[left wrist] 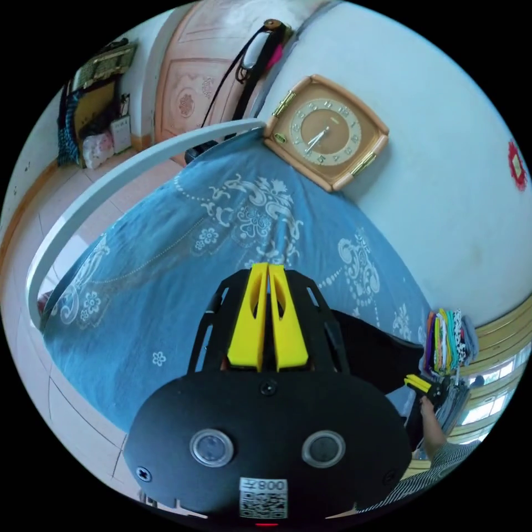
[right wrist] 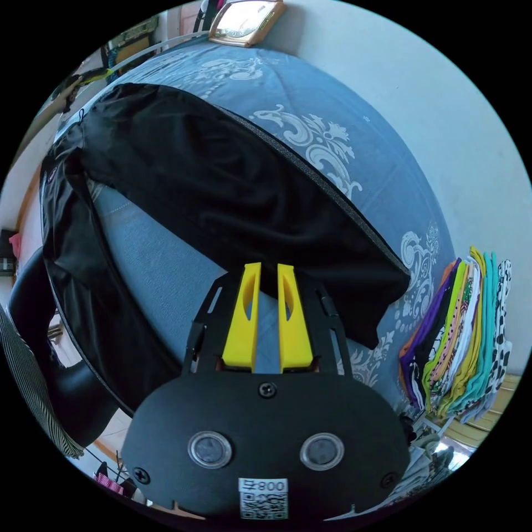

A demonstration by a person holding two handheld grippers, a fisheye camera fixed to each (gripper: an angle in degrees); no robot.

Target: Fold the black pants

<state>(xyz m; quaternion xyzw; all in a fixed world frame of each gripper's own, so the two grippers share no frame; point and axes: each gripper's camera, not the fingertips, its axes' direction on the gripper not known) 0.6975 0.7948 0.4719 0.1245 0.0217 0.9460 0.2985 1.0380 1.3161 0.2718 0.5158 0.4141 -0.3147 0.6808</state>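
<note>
Two tongs noted: your left tongs (left wrist: 268, 267) are closed and empty over the bed (left wrist: 166, 288). Your right tongs (right wrist: 269, 269) stand slightly parted, gripping nothing, just beside the black pants (right wrist: 210, 183), which lie spread across the bed, one leg draped over its edge.

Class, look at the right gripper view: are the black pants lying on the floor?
No: the black pants lie spread across the blue patterned bedsheet, one part hanging over its edge.

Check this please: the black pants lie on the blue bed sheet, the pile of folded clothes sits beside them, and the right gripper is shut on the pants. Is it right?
One part is wrong. In the right gripper view, the right gripper is open, its jaws apart and clamping nothing. The black pants do lie on the blue bed sheet, with the pile of folded clothes beside them.
</note>
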